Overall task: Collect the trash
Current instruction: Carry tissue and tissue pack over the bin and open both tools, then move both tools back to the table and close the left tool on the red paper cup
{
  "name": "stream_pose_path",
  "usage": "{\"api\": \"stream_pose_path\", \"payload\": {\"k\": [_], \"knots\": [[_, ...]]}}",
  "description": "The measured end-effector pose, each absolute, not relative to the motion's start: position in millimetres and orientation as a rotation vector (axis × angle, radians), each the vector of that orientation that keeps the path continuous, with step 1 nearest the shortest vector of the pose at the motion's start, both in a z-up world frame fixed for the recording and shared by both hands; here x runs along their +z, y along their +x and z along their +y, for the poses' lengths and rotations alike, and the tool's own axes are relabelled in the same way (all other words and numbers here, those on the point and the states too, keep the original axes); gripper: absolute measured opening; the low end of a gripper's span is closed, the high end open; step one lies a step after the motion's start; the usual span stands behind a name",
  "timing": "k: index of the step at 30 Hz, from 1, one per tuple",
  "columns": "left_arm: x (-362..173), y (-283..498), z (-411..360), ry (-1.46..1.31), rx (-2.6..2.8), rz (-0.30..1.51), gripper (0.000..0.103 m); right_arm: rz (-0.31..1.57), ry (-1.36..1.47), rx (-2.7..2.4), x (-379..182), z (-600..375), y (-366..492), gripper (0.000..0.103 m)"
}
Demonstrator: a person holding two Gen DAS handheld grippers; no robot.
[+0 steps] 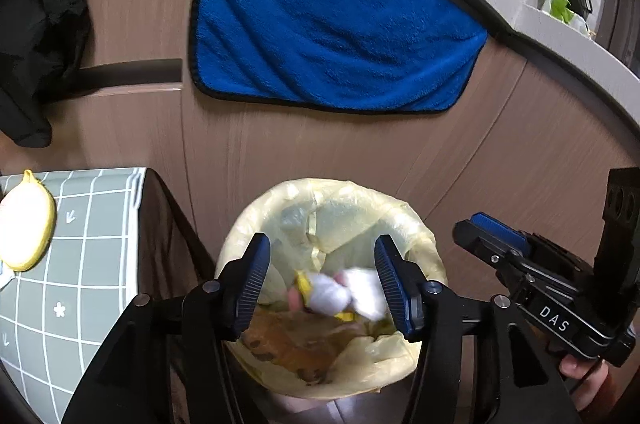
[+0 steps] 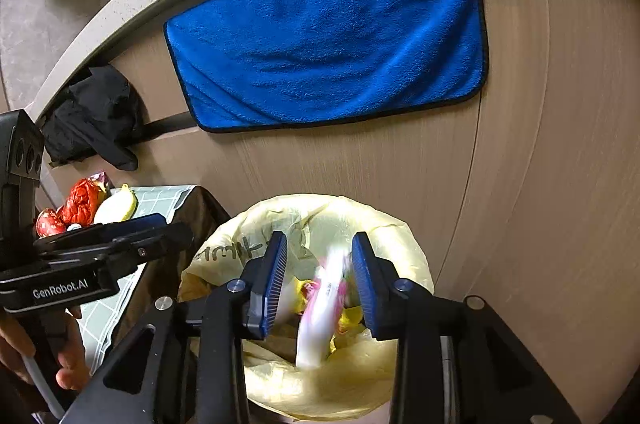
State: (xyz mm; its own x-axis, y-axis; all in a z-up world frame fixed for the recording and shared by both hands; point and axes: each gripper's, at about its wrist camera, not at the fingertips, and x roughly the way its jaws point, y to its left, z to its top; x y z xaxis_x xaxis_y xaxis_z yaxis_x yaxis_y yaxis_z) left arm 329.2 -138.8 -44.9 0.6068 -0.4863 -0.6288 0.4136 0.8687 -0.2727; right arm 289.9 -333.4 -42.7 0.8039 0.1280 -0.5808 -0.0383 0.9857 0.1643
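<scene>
As both hand-held grippers gape | white-and-pink wrapper (image 2: 322, 304) blurred | above yellow-lined bin (image 2: 412, 256)

Landmark: lined bin (image 1: 332, 288), standing before the cabinet front (image 1: 360, 152). A towel (image 1: 332, 20) hangs on the cabinet above and behind the bin. A cloth-covered table (image 1: 80, 264) stands left of the bin. Wrappers (image 2: 320, 308) are inside the bin. Both grippers (image 1: 322, 278) (image 2: 318, 274) are above its mouth.
</scene>
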Motion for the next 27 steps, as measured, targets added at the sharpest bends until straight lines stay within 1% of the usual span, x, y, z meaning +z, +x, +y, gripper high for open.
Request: {"api": "stream_pose_path", "payload": {"k": [7,14,19,27], "knots": [[-31.6,322.3,-107.7,-0.108,-0.443,0.723,0.055,0.612,0.17,0.088,-31.0,-329.5,285.5,0.032],[-20.6,306.8,-57.9,-0.116,-0.367,0.688,0.055,0.58,0.157,0.152,-11.3,-294.7,282.4,0.032],[-14.4,296.2,-0.2,-0.15,-0.297,0.658,0.055,0.566,0.118,0.226,4.3,-247.7,287.9,0.032],[-13.7,279.2,122.7,-0.222,-0.167,0.611,0.055,0.576,0.057,0.32,10.9,-168.5,297.7,0.032]]}}
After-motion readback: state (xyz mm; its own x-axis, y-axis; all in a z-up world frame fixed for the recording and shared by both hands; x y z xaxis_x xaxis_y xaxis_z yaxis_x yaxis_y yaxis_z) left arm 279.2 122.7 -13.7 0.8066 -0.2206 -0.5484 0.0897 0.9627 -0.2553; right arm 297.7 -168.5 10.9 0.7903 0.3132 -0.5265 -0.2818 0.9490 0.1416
